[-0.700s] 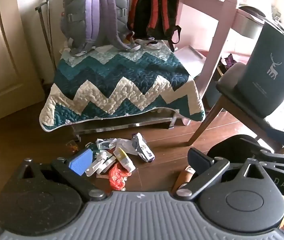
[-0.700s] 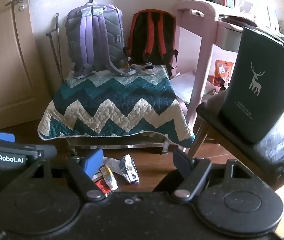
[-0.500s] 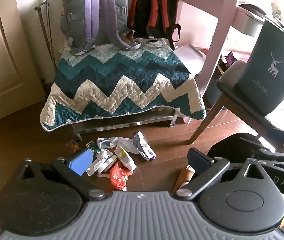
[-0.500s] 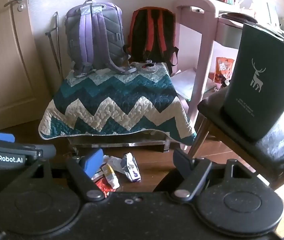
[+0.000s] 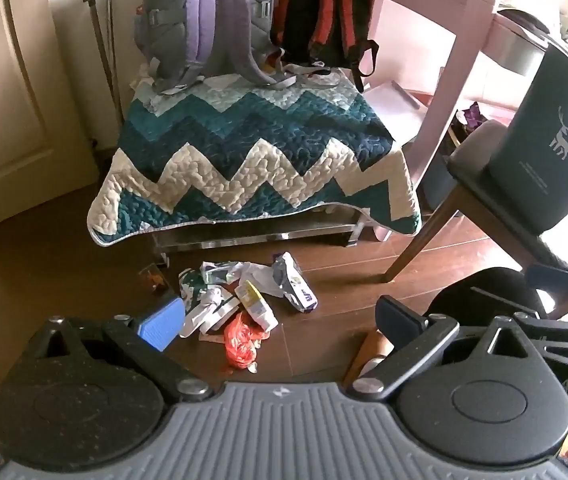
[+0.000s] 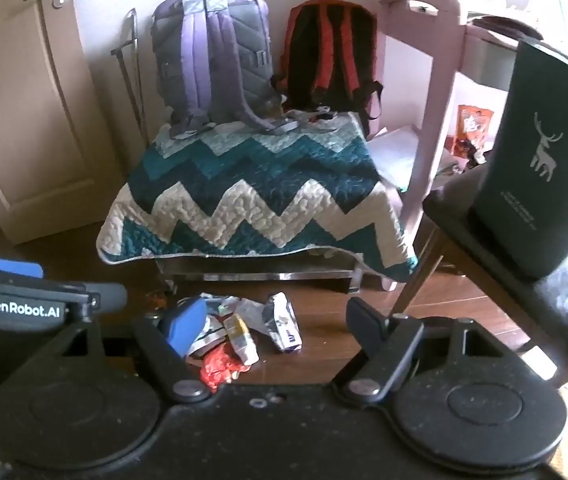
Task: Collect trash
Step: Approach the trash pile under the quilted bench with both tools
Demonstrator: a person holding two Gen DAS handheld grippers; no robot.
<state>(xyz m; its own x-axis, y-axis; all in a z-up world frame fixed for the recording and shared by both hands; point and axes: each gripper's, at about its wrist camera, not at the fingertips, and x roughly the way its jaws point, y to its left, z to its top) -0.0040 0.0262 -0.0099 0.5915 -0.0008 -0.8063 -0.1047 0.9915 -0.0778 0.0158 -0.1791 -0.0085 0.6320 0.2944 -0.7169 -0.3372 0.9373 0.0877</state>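
While both devices tilt down toward the wooden floor, neither grasps anything: the left hand-held gripper has its jaws spread wide, with bare floor and litter showing between its blue pad and its black pad, and the right hand-held gripper likewise stands fully apart and empty. The trash pile lies on the floor just in front of the low bench, near the left jaw of each device. It includes a red crumpled wrapper (nearest the cameras), a white-and-yellow packet, a purple-and-white foil wrapper at the right edge of the pile, and several white crumpled papers. A teal-and-cream zigzag quilt covers the bench and hangs over its front edge. On the quilt, against the wall, stand a grey-and-purple backpack and, to its right, a red-and-black backpack. To the right, well apart from the pile, a dark green bag with a deer emblem stands upright on a dark chair.
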